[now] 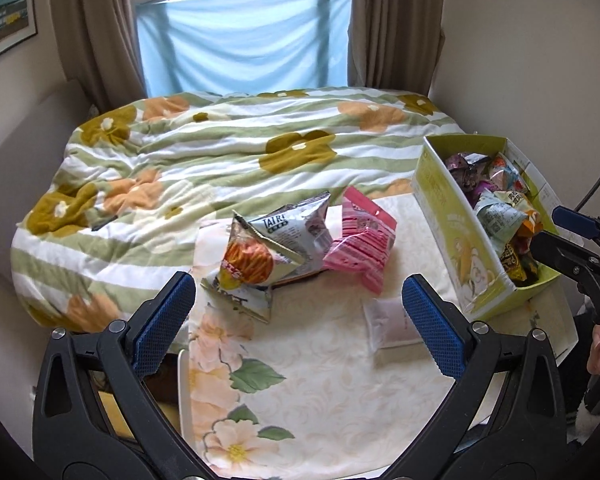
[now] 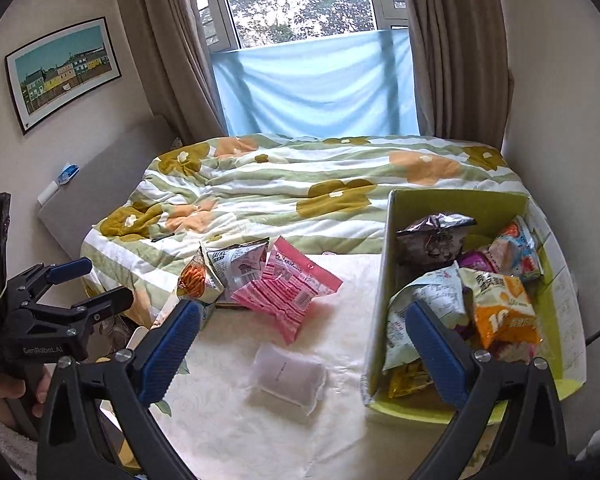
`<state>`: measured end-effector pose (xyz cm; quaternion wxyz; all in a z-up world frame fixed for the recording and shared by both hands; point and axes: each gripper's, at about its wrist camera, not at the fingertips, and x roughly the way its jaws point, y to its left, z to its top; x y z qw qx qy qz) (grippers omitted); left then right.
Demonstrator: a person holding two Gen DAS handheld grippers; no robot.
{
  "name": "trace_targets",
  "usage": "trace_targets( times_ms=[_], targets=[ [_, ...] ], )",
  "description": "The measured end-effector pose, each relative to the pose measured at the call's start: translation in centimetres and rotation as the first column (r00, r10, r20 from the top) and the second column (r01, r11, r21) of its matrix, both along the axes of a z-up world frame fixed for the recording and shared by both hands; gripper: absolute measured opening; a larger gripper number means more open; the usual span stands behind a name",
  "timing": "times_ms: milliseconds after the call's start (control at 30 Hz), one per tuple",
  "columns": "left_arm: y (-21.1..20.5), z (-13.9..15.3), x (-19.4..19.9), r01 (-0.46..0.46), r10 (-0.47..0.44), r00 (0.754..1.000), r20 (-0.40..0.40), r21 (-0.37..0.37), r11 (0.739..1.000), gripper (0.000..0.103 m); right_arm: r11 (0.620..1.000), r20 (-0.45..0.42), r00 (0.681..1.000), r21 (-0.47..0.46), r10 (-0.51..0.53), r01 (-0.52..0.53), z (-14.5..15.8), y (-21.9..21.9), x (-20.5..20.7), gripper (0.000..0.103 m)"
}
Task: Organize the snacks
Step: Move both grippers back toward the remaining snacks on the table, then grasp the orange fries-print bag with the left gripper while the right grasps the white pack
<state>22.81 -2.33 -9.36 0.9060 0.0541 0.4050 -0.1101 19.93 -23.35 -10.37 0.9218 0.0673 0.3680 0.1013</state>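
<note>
The left gripper (image 1: 298,322) stands wide open and empty at the bottom of its own view, its blue ribbed pads (image 1: 166,322) apart over the cream floral tablecloth (image 1: 300,420). The right gripper (image 2: 304,354) is open and empty too, low in its frame, with one finger above the tablecloth and the other over the edge of the green cardboard box (image 2: 384,280) at the right.

Just in front of the left gripper, near the middle of the frame, lies a small white translucent pouch (image 1: 388,328), flat and soft. Further up sits a pink striped bag (image 1: 360,240), leaning on a silver chip bag (image 1: 292,236), and an orange-printed bag (image 1: 244,264) is touching that one on the left. These loose snacks are all outside the box; the box already holds many crumpled packets (image 2: 496,308).

I judge that the bags are light and puffy, with smooth foil or plastic skin that may slip. The contents probably break easily, so the sealed top seam or a corner looks the best place to pinch. The white pouch seems soft and should be taken at its edge.
</note>
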Motion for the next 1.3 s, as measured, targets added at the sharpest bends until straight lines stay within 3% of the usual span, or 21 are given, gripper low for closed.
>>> trace_targets(
  times_ms=[367,667,933,1033,1167,1300],
  targets=[
    [6.0,-7.5,8.0,0.188,-0.184,0.976,-0.117,0.025,0.982,0.102,0.978,-0.083,0.974,-0.013,-0.211,0.210,-5.8,6.3,0.3,0.102],
    [5.6,-15.1,13.5,0.337,-0.323,0.928,-0.184,0.047,0.940,0.102,0.936,-0.190,0.917,-0.051,-0.351,0.347,-13.3,7.4,1.3,0.102],
    [4.2,-18.2,14.9,0.429,-0.411,0.891,-0.193,0.064,0.901,0.101,0.926,-0.215,0.902,-0.133,-0.374,0.353,-16.5,8.0,2.7,0.102],
    [3.8,-18.9,15.1,0.446,-0.425,0.881,-0.209,0.065,0.893,0.095,0.926,-0.219,0.902,-0.156,-0.373,0.345,-16.9,8.1,3.1,0.102],
    [3.7,-19.8,15.3,0.465,-0.435,0.869,-0.236,0.087,0.881,0.070,0.924,-0.228,0.899,-0.171,-0.374,0.342,-17.4,8.1,3.5,0.102],
    [4.3,-19.4,15.2,0.459,-0.433,0.872,-0.226,0.075,0.885,0.056,0.927,-0.244,0.898,-0.179,-0.365,0.328,-18.2,8.2,4.0,0.102]
  ],
)
